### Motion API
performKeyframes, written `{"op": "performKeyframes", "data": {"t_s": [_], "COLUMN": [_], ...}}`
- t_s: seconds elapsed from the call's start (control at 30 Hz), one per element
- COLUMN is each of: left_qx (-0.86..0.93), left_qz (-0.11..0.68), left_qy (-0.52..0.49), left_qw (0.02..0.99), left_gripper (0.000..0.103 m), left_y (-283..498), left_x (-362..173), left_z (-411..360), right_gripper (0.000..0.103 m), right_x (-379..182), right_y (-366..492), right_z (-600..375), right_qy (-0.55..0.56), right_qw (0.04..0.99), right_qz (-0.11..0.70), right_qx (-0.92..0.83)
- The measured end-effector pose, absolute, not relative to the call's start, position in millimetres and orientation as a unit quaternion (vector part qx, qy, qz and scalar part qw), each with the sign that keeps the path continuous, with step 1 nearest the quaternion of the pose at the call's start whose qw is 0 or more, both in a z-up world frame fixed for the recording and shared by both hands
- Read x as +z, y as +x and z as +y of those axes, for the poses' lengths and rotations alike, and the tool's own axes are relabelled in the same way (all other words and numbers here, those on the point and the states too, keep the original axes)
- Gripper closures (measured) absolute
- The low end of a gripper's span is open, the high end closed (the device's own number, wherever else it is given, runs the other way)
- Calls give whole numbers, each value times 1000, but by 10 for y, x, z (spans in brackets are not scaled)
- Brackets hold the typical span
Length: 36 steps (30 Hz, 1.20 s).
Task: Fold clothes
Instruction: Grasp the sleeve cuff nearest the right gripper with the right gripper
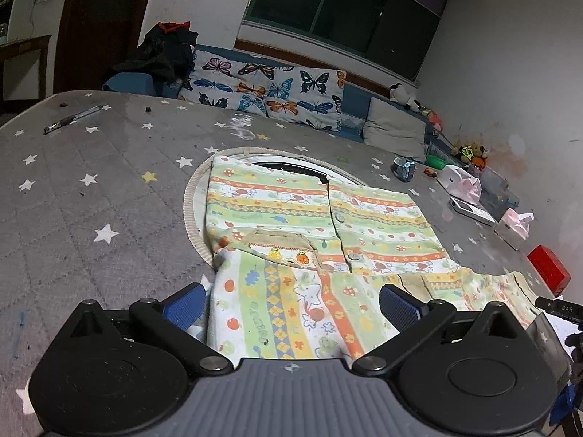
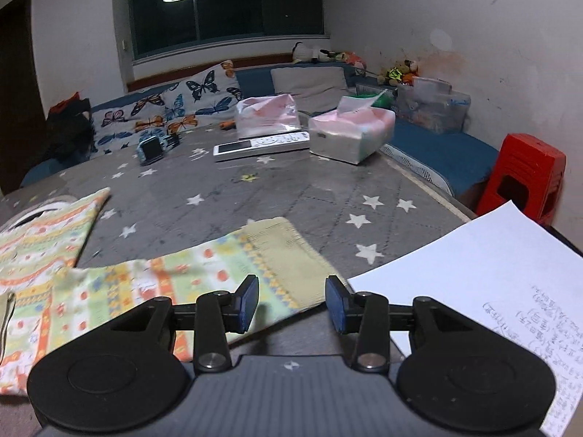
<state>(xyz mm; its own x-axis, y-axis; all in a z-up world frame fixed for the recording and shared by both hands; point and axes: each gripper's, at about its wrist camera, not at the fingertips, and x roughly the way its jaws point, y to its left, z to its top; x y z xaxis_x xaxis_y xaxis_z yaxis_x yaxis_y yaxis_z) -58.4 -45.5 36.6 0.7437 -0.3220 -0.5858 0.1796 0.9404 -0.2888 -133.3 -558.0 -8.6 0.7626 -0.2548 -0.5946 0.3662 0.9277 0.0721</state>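
- the left hand-held gripper (image 1: 291, 306) is wide open. its two blue pads (image 1: 184, 307) sit far apart and hold nothing.
- a folded part of the baby shirt (image 1: 288, 313) lies between and under the left pads.
- the right hand-held gripper (image 2: 291, 304) is open too, with a gap between its blue pads (image 2: 247, 302). it holds nothing.
- the left pad of the right hand-held gripper is over the end of the shirt sleeve (image 2: 251, 258). the right pad is over the bare gray cover.
- the baby shirt lies flat on the bench (image 1: 91, 200), which has a gray cover with white stars. the shirt has green, orange and yellow stripes and little pictures.
- the top of the shirt lies on a round mat (image 1: 191, 215).
- a white paper (image 2: 484, 273) with writing lies just beside the right hand-held gripper.
- farther off on the bench are two tissue packs (image 2: 351, 134), a white remote (image 2: 260, 145) and a small blue clock (image 2: 149, 151).
- a pen (image 1: 73, 118) lies far off on the left side.
- a red stool (image 2: 524, 174) stands beside the bench.
- butterfly pillows (image 1: 269, 91) rest on the blue sofa behind.
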Motion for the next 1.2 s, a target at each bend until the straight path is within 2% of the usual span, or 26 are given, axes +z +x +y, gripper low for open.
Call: {"op": "performKeyframes", "data": {"t_s": [0.7,0.73,0.77,0.87,1.2], "left_qx": [-111,-111,-111,-111,-122], "left_qz": [338,338,338,339,334], "left_qy": [-108,-109,-110,-113,-111], "left_qw": [928,928,928,927,928], "left_gripper": [0,0,0,0,0], "left_y": [-696,-699,-698,-699,-709], "left_x": [362,363,362,357,371], "left_z": [-332,-331,-330,-340,-387], "right_gripper": [61,63,73,90,91], "right_x": [-181,-178,-176,-167,320], "right_y": [-1214,-1214,-1214,-1220,-1246], "right_z": [-5696,-5688,-5676,-5640,-5098], "right_qy": [98,99,102,120,147], "right_qw": [930,931,931,930,952], "right_qz": [304,306,308,312,264], "right_qx": [-180,-175,-169,-152,-42]}}
